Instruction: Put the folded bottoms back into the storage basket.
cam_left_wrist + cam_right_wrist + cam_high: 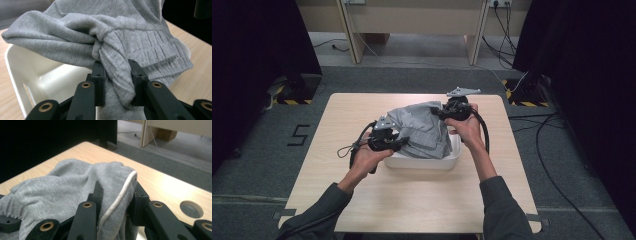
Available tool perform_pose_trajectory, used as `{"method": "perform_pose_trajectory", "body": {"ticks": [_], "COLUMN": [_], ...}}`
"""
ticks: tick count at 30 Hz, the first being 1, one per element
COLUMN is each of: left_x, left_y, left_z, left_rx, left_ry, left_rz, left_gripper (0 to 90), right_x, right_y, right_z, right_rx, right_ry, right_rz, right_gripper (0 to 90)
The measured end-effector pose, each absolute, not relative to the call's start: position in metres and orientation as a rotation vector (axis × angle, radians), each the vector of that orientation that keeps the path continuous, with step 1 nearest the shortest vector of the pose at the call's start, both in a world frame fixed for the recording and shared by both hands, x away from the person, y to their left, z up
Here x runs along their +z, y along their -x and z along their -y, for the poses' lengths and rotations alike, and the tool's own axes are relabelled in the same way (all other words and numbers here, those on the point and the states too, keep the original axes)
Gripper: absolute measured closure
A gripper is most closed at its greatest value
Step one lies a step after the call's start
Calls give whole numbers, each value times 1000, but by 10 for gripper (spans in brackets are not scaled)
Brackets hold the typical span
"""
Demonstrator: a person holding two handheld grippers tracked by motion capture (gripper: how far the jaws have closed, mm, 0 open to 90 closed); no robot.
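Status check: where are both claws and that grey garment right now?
Left claw shut on grey garment. Right claw shut on its far edge. Garment bunched over white tub. Nothing in the way.

Surface: pale wooden rectangular tabletop [412, 200] beneath the fingers, round hole [191, 209] beside them.
Floor: grey carpet [257, 165], black "5" marking [299, 135].
Curtains: black drapes [257, 40] beyond.

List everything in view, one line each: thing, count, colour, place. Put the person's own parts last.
Knitted cloth garment: one, grey, draped over the tub, clamped by both grippers.
Rectangular plastic tub: one, white, mid-table.
Wooden table: one, light wood, centre.
Carpet floor: grey, around the table.
Curtains: black, both sides.
Left gripper: one, black, shut on the garment's ribbed edge.
Right gripper: one, black, shut on the garment's white-trimmed edge.
Sleeves: two, dark grey, bottom.
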State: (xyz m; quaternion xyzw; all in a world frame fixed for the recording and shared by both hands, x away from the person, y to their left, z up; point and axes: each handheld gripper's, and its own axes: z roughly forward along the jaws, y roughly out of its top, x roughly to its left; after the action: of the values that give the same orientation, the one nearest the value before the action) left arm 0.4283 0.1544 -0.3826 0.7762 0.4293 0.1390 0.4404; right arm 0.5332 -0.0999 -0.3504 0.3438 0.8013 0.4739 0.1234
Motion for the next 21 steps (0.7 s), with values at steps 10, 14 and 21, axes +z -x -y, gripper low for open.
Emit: {"method": "perform_pose_trajectory", "body": {"ticks": [10, 14, 21], "left_x": [-402, -408, -415], "left_y": [-436, -439, -444], "left_z": [-150, -149, -147], "left_rx": [326, 323, 320], "left_ry": [-1976, -1994, -2032], "left_rz": [-1104, -1118, -1139], "left_gripper": [698, 695, 684], "right_x": [-374, -382, -394], "right_y": [-541, -544, -550], "right_z": [96, 95, 92], "right_rx": [1314, 1273, 1221], "right_ry": [-1074, -1086, -1116], "right_rz": [-2374, -2390, -2415], "right_gripper": [716, 715, 713]}}
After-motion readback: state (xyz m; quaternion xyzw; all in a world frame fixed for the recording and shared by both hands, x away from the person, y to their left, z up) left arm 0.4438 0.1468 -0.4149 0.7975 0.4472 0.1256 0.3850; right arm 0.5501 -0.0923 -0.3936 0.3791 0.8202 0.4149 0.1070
